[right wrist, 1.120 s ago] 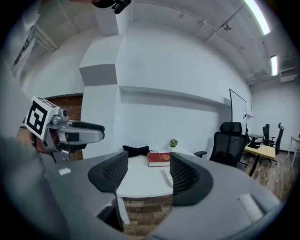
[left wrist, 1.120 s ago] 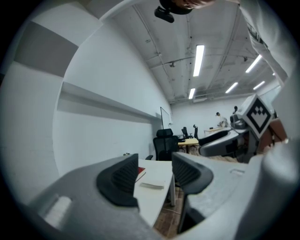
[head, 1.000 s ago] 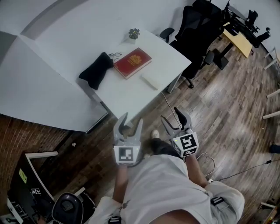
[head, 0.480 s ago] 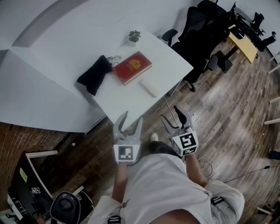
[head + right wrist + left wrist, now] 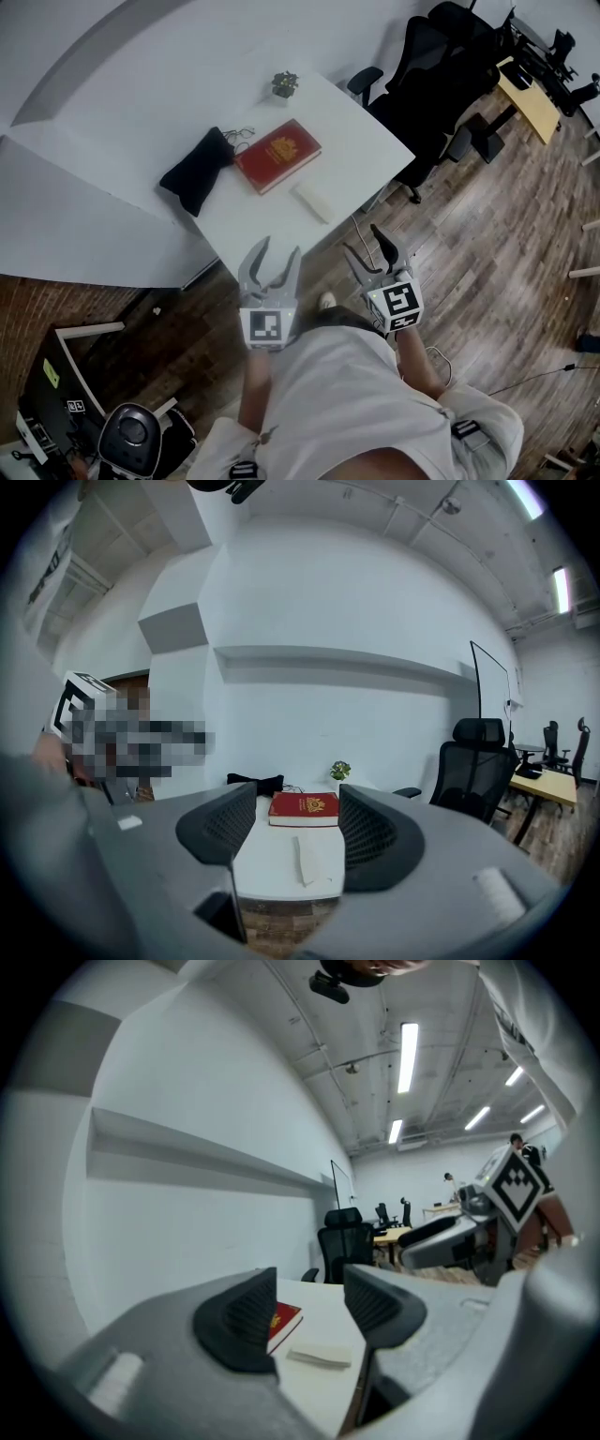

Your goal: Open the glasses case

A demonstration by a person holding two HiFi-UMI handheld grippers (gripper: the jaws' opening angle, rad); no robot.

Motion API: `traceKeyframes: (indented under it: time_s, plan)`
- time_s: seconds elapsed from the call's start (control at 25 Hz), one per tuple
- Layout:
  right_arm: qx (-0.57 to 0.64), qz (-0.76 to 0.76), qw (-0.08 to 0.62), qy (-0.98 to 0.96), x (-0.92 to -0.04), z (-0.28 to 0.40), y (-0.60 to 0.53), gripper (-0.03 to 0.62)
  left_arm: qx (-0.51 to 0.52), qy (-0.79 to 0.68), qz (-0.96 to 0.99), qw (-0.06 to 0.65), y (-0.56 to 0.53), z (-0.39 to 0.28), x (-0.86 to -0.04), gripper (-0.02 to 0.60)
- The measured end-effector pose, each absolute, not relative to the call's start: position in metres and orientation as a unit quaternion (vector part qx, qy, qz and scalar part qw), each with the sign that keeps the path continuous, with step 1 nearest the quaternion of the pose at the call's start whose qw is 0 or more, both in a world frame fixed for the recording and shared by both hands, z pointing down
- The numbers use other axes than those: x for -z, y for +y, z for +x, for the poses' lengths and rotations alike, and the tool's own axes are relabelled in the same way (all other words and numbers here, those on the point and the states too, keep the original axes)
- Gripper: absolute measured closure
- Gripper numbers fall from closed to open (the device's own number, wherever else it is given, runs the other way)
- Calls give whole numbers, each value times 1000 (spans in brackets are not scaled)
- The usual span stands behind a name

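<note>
One white table (image 5: 366, 141) ahead of both tools carries one black pouch (image 5: 195, 170), one red book (image 5: 277, 155), one closed white glasses case (image 5: 311, 202) and one small plant (image 5: 282, 84) at the far edge. The left gripper (image 5: 278, 248) and right gripper (image 5: 364, 242) hang short of the table, jaws apart, empty; the case lies nearest them, well apart

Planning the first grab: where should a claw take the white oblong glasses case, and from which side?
The white oblong glasses case lies flat on the white table, its length pointing toward the open right claw, with the red hardcover book beyond it. So probably pinch across its narrow width at the near end, coming from the table's front edge.
</note>
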State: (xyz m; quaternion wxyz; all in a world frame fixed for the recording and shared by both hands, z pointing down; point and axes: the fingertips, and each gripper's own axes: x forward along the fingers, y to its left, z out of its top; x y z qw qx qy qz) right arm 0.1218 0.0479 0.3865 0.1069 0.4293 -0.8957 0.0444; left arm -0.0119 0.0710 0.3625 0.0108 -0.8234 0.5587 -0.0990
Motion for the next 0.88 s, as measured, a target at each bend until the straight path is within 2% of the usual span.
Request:
traceKeyframes:
  time_s: [0.48,0.88]
  plan:
    - [-52,421,109,-899,-396,141,-6,319,108,565,-818,31,21,6,-368,360]
    - [-58,416,112,-901,-406,137,-37,319,118,571,-813,6,-7,4,-382,360]
